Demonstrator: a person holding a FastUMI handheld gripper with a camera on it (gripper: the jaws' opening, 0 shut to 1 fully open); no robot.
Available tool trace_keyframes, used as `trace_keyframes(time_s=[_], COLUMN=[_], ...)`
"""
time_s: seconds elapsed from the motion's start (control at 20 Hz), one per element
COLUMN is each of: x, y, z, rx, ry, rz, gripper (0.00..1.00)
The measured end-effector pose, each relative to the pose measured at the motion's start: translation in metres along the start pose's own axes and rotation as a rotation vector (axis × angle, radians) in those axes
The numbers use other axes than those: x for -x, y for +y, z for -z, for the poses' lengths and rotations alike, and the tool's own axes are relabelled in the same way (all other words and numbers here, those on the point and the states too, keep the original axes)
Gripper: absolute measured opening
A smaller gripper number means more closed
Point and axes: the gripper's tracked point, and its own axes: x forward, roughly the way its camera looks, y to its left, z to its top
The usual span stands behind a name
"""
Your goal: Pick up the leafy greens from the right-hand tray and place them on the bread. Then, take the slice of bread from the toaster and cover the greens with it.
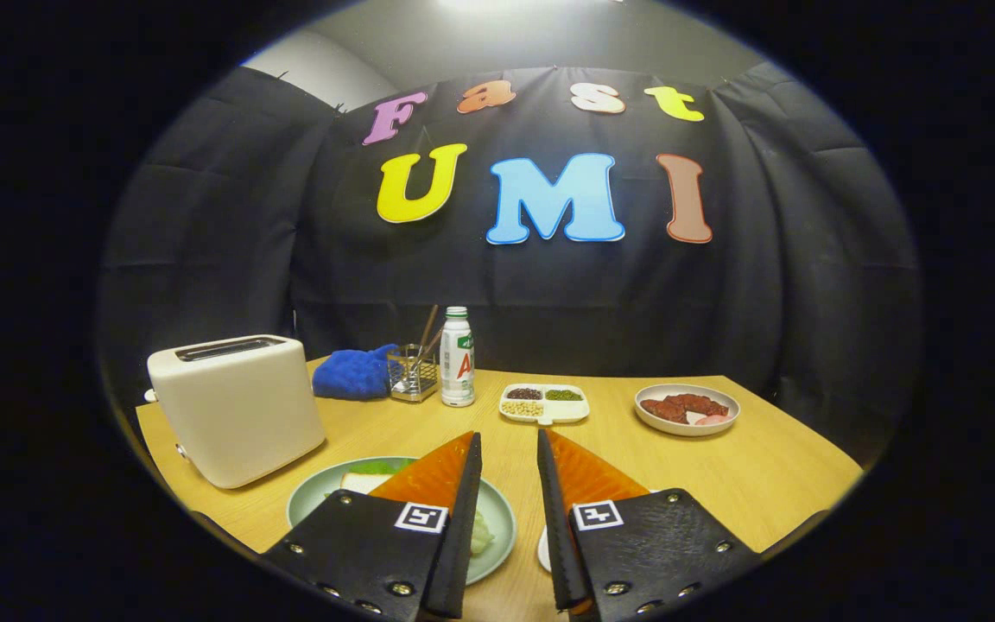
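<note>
My gripper point(508, 437) is open, with bare table between its fingers. Under the left finger lies a pale green plate point(312, 497). On it I see a slice of bread point(363, 480) with a bit of green leaf point(374, 467) at its far edge, and something pale and shredded point(481, 536) by the finger's inner side. The rest of the plate is hidden by the finger. A cream toaster point(237, 408) stands to the left of the plate; its top slot shows no bread sticking out. A white tray rim point(542, 549) peeks out beside the right finger.
Beyond the fingers stand a white bottle point(458, 357), a wire holder with chopsticks point(412, 372), a blue cloth point(354, 373), a divided white dish of beans point(544, 403) and a plate of red meat point(686, 409). The black cloth wall closes the back of the table.
</note>
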Motion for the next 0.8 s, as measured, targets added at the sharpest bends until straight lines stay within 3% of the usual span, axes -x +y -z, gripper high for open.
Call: trace_keyframes(time_s=[0.15,0.4,0.5,0.6,0.7,0.8], x=[0.002,0.014,0.015,0.016,0.014,0.026], y=[-0.033,-0.084,-0.116,-0.119,-0.145,-0.171], z=[-0.018,-0.025,-0.024,-0.025,-0.004,0.002], rx=[0.012,-0.041,-0.009,0.09,0.182,0.171], ry=[-0.039,-0.041,-0.057,-0.108,-0.062,-0.048], rz=[0.047,0.06,0.097,0.01,0.023,0.033], gripper=[0.47,0.5,0.52,0.52,0.52,0.52])
